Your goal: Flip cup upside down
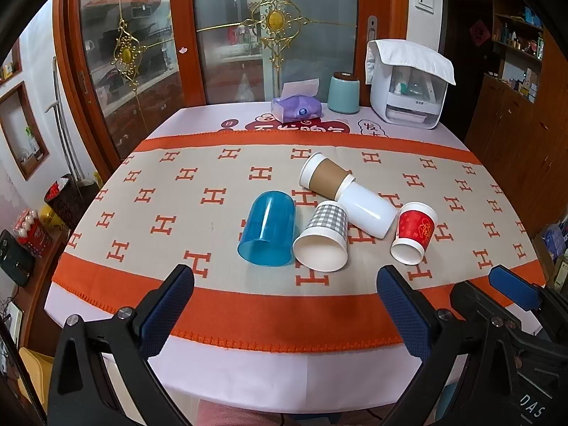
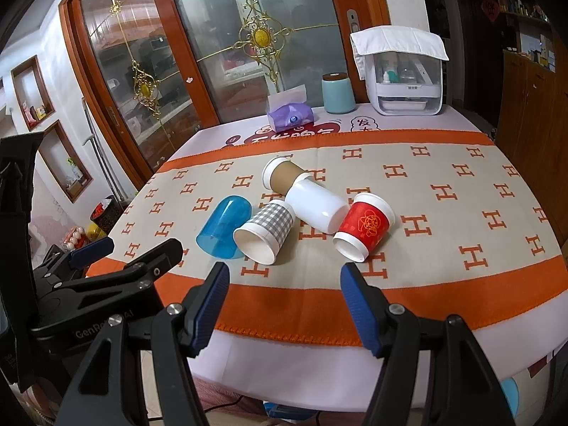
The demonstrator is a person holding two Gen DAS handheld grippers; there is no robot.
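Observation:
Several cups lie on their sides mid-table: a clear blue plastic cup (image 1: 268, 229) (image 2: 224, 228), a grey checked paper cup (image 1: 323, 238) (image 2: 266, 230), a white cup (image 1: 367, 209) (image 2: 316, 206), a brown-sleeved cup (image 1: 325, 175) (image 2: 284, 174) and a red paper cup (image 1: 413, 232) (image 2: 365, 225). My left gripper (image 1: 285, 277) is open and empty, above the table's near edge, short of the blue and checked cups. My right gripper (image 2: 284, 277) is open and empty, short of the checked and red cups. Each gripper shows at the side of the other's view.
An orange and beige H-pattern cloth (image 1: 213, 284) covers the table. At the far edge stand a purple tissue pack (image 1: 296, 108), a teal canister (image 1: 343, 93) and a white appliance with a cloth on top (image 1: 408, 85). Glass doors stand behind.

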